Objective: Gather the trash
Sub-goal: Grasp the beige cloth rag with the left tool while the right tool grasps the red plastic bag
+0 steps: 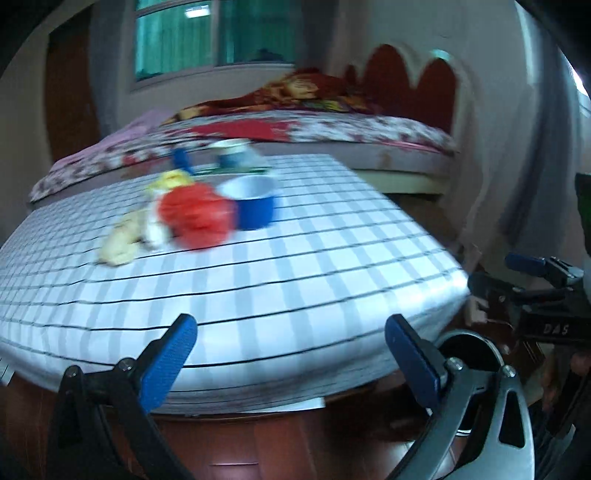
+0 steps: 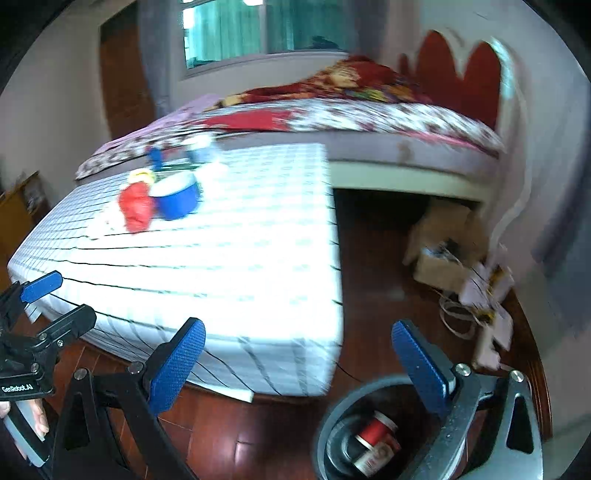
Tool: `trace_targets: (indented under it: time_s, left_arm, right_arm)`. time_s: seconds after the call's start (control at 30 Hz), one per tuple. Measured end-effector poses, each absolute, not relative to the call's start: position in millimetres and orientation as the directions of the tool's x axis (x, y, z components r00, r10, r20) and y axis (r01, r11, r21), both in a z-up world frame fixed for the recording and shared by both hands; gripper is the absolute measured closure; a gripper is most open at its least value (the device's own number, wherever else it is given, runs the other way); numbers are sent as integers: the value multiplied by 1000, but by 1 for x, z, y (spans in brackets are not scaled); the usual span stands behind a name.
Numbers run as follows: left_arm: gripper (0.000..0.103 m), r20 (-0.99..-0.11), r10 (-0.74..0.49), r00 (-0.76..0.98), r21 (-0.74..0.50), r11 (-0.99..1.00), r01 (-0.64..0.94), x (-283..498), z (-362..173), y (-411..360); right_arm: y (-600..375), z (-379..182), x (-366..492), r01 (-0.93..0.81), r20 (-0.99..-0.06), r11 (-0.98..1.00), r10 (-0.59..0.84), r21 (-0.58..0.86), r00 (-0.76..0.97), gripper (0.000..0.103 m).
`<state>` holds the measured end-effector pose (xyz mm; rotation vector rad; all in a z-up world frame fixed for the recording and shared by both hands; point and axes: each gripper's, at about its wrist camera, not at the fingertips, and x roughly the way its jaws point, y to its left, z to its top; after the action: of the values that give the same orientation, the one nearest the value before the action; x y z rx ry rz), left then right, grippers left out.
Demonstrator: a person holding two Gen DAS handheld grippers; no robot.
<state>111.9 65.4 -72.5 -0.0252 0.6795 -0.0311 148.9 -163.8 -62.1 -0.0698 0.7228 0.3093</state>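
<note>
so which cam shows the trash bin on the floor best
The right wrist view. There the grey bin sits open at the bottom, and you can see inside to a red can. The left wrist view catches only part of its rim behind the right finger.

I am in a home bedroom: a bed (image 1: 295, 129) with floral sheets, red headboard (image 1: 413, 85), curtained window (image 1: 207, 33), wooden floor (image 2: 369, 258).

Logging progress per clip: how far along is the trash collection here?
Done: one red can lies in the bin on the floor. In hand: nothing; left tool and right tool are open, empty. Left: red wrapper, yellow scraps on the checked table.
</note>
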Motion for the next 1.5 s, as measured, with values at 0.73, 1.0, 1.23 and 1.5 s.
trace_targets:
  time_s: [0.73, 1.0, 1.23, 1.5]
  left_arm:
    - [18, -691, 155, 706, -11, 974, -225, 211, -100, 250]
    - [23, -753, 146, 642, -4, 974, -227, 263, -110, 266]
    - [77, -779, 100, 619, -43, 976, -213, 268, -116, 270]
    - [84, -710, 103, 697, -77, 972, -221, 206, -95, 258]
  right_arm:
    - [70, -94, 272, -557, -742, 821, 448, 121, 498, 41]
    - [88, -100, 300, -541, -745, 829, 451, 144, 492, 42]
    - [95, -103, 306, -546, -740, 820, 472, 170, 478, 74]
    - [80, -82, 270, -585, -676, 790, 534, 185, 508, 84]
